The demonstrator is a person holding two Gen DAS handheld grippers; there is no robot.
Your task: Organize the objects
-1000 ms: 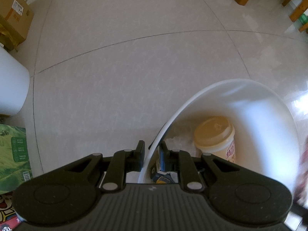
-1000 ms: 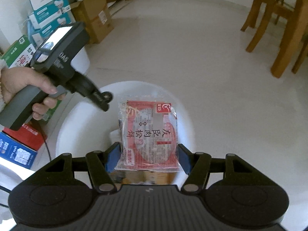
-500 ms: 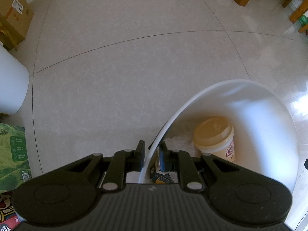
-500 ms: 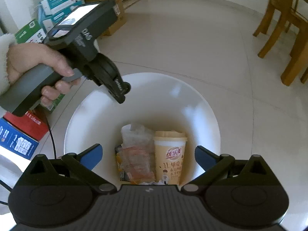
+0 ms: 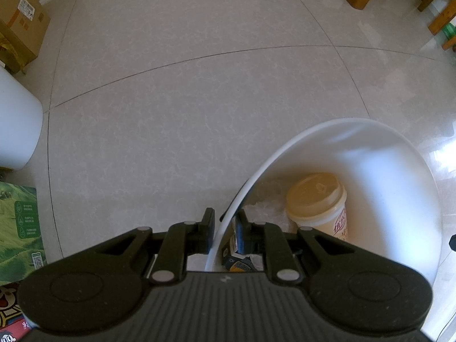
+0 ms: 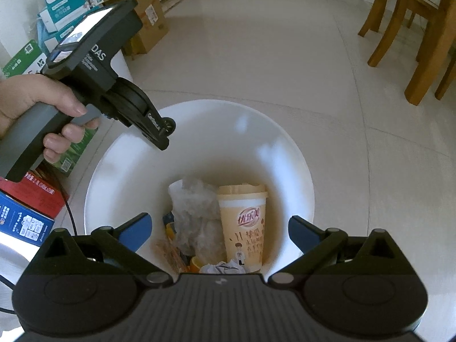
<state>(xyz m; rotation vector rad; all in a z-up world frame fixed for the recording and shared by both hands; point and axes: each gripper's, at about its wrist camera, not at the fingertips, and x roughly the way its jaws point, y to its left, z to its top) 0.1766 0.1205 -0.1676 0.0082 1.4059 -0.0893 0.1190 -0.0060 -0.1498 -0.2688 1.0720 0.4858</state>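
Observation:
A white bucket [image 6: 199, 131] stands on the tiled floor. Inside it are a beige lidded drink cup [image 6: 242, 222], a crinkled clear snack packet [image 6: 193, 211] leaning beside the cup, and small wrappers at the bottom. My right gripper [image 6: 219, 228] hovers above the bucket's mouth, open wide, with nothing between its blue pads. My left gripper [image 5: 225, 222] points down and is shut on the bucket's rim [image 5: 285, 148], one finger outside and one inside. The cup [image 5: 316, 196] shows from above in the left wrist view. A hand [image 6: 37, 99] holds the left gripper [image 6: 162, 134] at the bucket's left rim.
Cardboard boxes [image 6: 148, 14] and printed cartons [image 6: 25, 208] crowd the left side. Another white container [image 5: 14, 128] and a green carton [image 5: 17, 228] sit left of the bucket. Wooden chair and table legs [image 6: 421, 57] stand at the right. Bare tiled floor lies beyond.
My right gripper opened and let go of the red snack packet, which dropped into the bucket beside the cup. The left gripper stayed clamped on the rim.

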